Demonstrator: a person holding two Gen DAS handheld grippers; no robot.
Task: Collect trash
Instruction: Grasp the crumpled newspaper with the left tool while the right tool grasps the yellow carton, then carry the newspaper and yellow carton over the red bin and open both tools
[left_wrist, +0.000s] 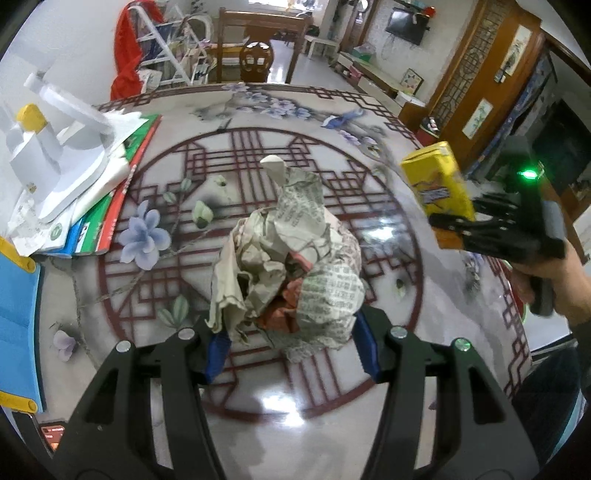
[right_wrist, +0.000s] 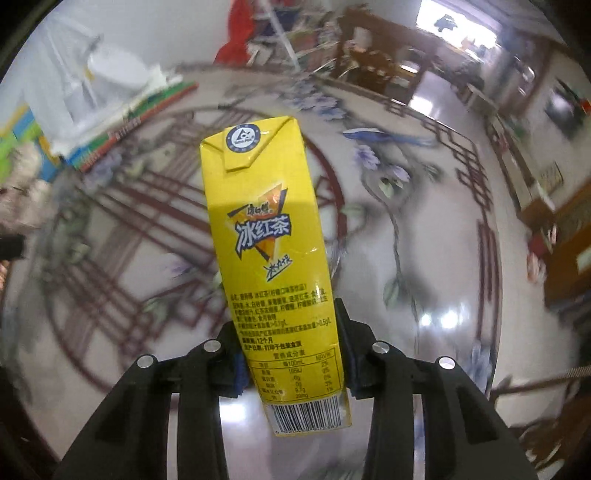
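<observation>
While the right gripper clamped a yellow tea carton low on its stiff sides above the table, the left gripper squeezed a crumpled newspaper wad, seemingly light, soft, easily crushed.

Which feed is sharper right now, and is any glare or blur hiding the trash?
Left wrist: sharp; crumpled newspaper clear between the left gripper fingers, ceiling-light glare on the table below it. Right wrist: background motion-blurred, but the yellow carton in the right gripper stays legible.
</observation>
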